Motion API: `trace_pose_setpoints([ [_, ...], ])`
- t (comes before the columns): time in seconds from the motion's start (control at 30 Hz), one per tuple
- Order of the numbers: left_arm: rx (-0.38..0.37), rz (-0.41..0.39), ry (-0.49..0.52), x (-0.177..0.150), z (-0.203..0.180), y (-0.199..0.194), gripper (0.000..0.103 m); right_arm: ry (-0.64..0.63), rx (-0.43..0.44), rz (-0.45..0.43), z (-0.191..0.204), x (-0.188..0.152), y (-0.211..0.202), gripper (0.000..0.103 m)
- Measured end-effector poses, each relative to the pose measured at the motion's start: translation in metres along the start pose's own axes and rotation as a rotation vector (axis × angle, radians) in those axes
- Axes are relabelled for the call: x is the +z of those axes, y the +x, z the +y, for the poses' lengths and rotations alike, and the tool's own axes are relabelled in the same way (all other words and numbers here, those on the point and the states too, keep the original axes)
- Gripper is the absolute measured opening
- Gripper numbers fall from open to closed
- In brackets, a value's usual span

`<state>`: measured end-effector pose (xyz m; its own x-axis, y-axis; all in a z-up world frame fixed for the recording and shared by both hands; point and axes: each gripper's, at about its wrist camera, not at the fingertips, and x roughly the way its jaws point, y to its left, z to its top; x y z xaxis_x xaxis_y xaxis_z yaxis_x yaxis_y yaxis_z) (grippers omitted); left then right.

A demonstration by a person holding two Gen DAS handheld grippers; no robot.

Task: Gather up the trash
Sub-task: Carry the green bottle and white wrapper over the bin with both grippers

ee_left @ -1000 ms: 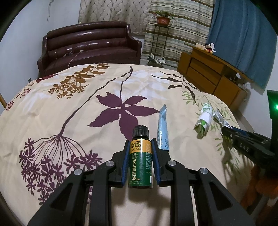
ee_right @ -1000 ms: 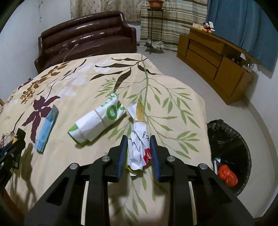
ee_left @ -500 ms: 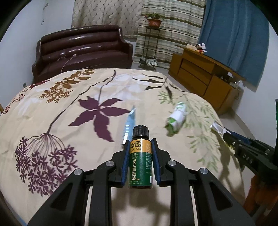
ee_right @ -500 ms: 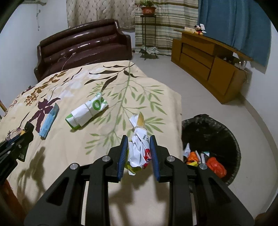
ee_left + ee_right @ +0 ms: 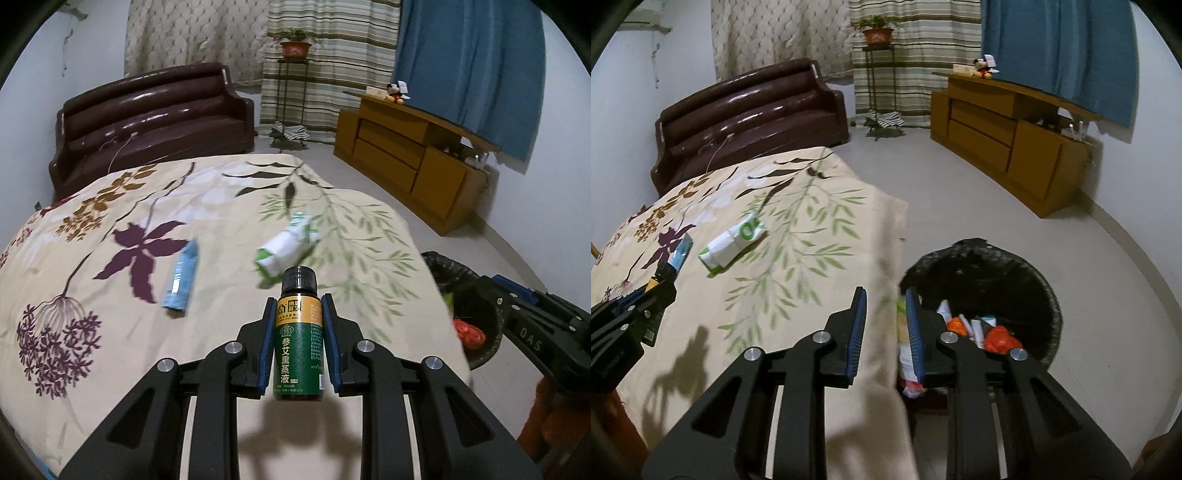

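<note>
My left gripper [image 5: 298,341] clamps the green bottle [image 5: 298,338] at lower center. My right gripper [image 5: 885,330] has just been closing; its fingers [image 5: 857,332] stand apart, a crumpled wrapper [image 5: 905,363] beside the right one.

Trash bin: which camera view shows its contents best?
The right wrist view: the black-lined trash bin sits open below the lens, its litter visible. The left wrist view catches only its rim at the bed's edge, partly behind the right gripper.
</note>
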<state>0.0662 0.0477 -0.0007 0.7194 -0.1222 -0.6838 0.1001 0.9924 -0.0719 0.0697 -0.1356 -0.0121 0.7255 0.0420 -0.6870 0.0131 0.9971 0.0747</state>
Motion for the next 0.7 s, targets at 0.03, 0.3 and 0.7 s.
trace_pose_setpoints([
  [0.03,-0.002,-0.002,0.004,0.001,-0.005,0.001,0.025,0.002,-0.004,-0.002,-0.003,0.000,0.000,0.016],
  [0.3,-0.028,0.013,0.054,0.001,-0.046,0.014,0.025,0.047,-0.037,-0.007,-0.042,-0.003,0.002,0.009],
  [0.7,-0.073,0.022,0.132,0.007,-0.095,0.029,0.025,0.141,-0.079,-0.010,-0.095,-0.008,0.004,0.010],
])
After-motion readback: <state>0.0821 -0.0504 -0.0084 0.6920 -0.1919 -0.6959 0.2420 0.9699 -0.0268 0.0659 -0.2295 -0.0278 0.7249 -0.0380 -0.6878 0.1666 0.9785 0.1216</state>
